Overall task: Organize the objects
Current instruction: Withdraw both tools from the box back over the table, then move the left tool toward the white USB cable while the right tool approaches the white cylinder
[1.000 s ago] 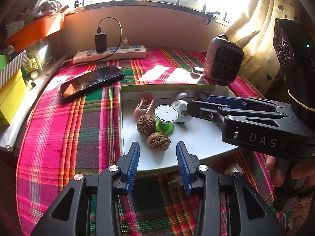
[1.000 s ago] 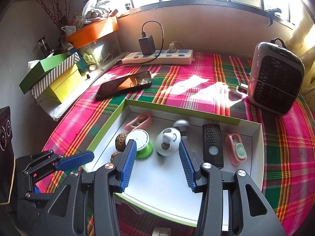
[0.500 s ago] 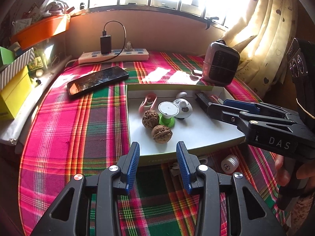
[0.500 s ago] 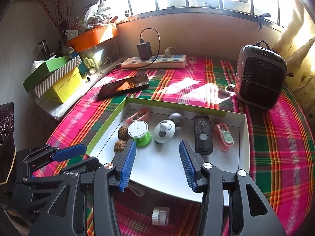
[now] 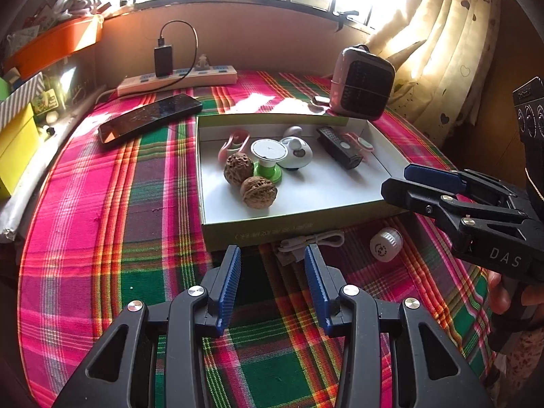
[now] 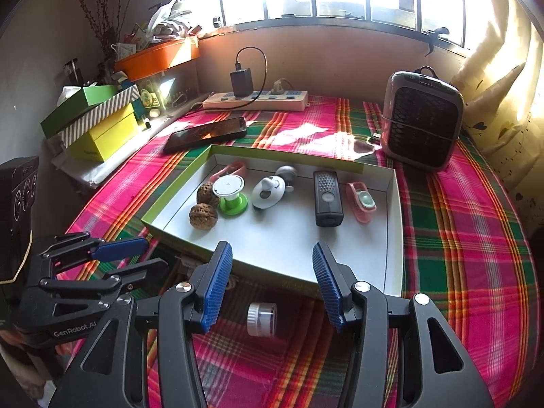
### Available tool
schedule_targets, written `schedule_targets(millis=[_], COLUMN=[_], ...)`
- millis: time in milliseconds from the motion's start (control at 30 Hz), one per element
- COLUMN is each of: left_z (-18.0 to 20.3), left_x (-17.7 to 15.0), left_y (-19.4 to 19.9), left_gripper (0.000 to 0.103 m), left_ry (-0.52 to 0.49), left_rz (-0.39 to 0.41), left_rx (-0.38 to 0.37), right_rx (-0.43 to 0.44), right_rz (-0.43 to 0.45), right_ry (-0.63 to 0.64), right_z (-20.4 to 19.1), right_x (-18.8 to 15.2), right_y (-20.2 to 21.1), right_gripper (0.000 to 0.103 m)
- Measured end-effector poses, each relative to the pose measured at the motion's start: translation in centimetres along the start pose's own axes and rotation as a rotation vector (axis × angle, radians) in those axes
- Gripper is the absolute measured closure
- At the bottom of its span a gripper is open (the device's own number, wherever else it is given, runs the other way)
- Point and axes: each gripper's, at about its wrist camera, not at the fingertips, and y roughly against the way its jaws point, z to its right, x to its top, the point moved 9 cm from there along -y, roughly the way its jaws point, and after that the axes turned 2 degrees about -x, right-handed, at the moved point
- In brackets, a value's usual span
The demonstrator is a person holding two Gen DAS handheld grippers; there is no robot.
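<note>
A white tray with a green rim (image 5: 289,227) (image 6: 394,231) sits on the plaid cloth. It holds two walnuts (image 5: 258,192) (image 6: 203,216), a green spool (image 5: 268,166) (image 6: 233,200), a white round gadget (image 5: 297,153) (image 6: 270,192), a black remote (image 5: 338,148) (image 6: 327,199) and pink clips (image 6: 361,202). A small white jar (image 5: 386,245) (image 6: 261,319) and a coiled white cable (image 5: 307,243) lie on the cloth in front of the tray. My left gripper (image 5: 272,285) is open and empty, near the cable. My right gripper (image 6: 272,282) is open and empty, above the jar.
A black phone (image 5: 149,119) (image 6: 205,134), a power strip with charger (image 5: 176,76) (image 6: 255,100) and a small heater (image 5: 362,83) (image 6: 421,119) stand behind the tray. Yellow and green boxes (image 6: 98,125) are stacked at the left. A curtain (image 5: 442,51) hangs at the right.
Both grippers have pulled back from over the tray toward the near edge. The jar and cable in front of the tray have come into view.
</note>
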Motion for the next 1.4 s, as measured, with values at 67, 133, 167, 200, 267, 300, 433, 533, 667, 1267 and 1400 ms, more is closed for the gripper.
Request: schedule_targets(millis=[67,133,167,200,267,300,433,533,667,1267,1400], left_z=[0.2,0.3,0.4,0.4,0.6,0.7,0.8,1.1,1.2,3.5,4.3], left_x=[-0.2,-0.3,-0.3,-0.3,-0.4,-0.4,-0.4,-0.3,-0.2,-0.5,-0.9], left_y=[-0.3,-0.6,-0.7,-0.8,-1.1,-1.2,-1.8,-2.0,-2.5,-2.3,-2.0], left_gripper=[0.063,0.062,0.062,0.062,0.062,0.062,0.062,0.062,0.062,0.062,0.062], left_ry=[0.003,-0.002,-0.003,-0.006,-0.011,-0.014,-0.011,-0.01,0.002,-0.032,-0.05], left_rz=[-0.01,-0.018,-0.021,-0.023,-0.028,-0.029,-0.034,-0.03,-0.039,-0.051,-0.054], left_rx=[-0.015,-0.015,-0.014,-0.018,-0.019,-0.019,-0.029,-0.052,-0.066,-0.142,-0.158], right_rx=[0.003,0.001,0.0,-0.003,-0.006,-0.006,-0.012,-0.001,-0.035,-0.116,-0.103], right_rz=[-0.01,-0.021,-0.024,-0.027,-0.034,-0.041,-0.06,-0.071,-0.096,-0.118,-0.116], right_ry=[0.005,0.005,0.005,0.003,-0.003,0.0,0.017,0.049,0.077,0.091,0.099], right_z=[-0.1,-0.1,0.0,0.1,0.2,0.2,0.1,-0.5,-0.6,0.5,0.4], right_x=[-0.7,-1.5,-1.8,-2.1,-2.5,-2.8,-3.5,-4.0,-4.6,-5.3,-5.4], right_y=[0.0,0.0,0.1,0.1,0.1,0.0,-0.4,-0.7,-1.4,-2.0,-1.9], right_gripper=[0.052,0.05,0.049,0.048,0.047,0.046,0.046,0.046,0.046,0.046,0.05])
